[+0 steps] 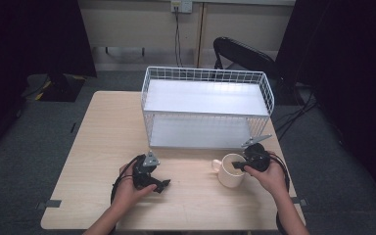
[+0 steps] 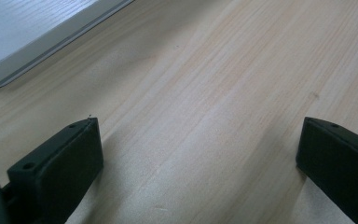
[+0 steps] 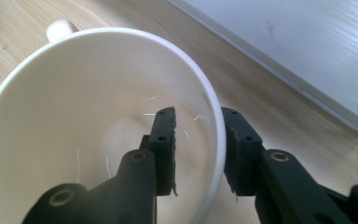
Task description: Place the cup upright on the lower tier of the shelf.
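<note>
Mug [image 1: 231,171]: on the table [image 1: 103,142], just before the rack [image 1: 208,105].
Right gripper [image 3: 198,140]: jaws clamped over mug's rim, for lifting.
Left gripper [image 2: 198,154]: jaws wide, holding nothing, idle left of the mug.

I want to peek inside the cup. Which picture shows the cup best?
The right gripper view: the cup is close, you look into its white inside, and the right gripper pinches its rim. The high view shows the cup small on the table, its handle pointing left.
</note>
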Tool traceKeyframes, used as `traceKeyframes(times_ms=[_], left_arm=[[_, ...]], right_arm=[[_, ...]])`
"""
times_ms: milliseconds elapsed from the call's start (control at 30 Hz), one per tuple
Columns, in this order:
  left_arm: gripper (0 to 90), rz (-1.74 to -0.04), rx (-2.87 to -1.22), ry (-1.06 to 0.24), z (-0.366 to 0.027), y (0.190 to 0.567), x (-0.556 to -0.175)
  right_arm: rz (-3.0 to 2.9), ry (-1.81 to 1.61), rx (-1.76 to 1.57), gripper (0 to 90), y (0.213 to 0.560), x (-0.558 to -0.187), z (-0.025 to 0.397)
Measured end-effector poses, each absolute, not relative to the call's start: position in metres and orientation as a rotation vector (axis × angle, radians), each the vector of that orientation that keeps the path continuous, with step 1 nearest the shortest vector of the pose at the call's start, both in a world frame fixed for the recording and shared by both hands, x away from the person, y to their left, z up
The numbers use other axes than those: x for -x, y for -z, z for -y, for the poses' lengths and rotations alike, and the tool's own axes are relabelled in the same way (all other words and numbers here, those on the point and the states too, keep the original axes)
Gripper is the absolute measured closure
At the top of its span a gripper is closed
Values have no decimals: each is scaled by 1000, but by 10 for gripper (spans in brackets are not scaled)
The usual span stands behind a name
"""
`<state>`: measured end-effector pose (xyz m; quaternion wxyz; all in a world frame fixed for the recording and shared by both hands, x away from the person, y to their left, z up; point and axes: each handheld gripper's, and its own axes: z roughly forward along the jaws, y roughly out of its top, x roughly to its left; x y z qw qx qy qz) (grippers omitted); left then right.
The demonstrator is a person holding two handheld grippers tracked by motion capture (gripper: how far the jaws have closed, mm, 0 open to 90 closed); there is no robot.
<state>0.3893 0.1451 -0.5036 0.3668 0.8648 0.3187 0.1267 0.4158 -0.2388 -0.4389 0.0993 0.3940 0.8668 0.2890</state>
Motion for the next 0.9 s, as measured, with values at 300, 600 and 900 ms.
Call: traceKeyframes(times_ms=[300,600,900], left_arm=[[0,-819,-2220,-328,-145,504,-389],[0,-820,-2220,-327,-145,504,-389],[0,-818,-2222,-325,-145,504,-389]], right_arm=[[-2569,-787,-1146,781,436,-416,234],[-2569,-718,-1112,811,434,-414,233],[-2497,-845,-1177,828,437,-408,245]])
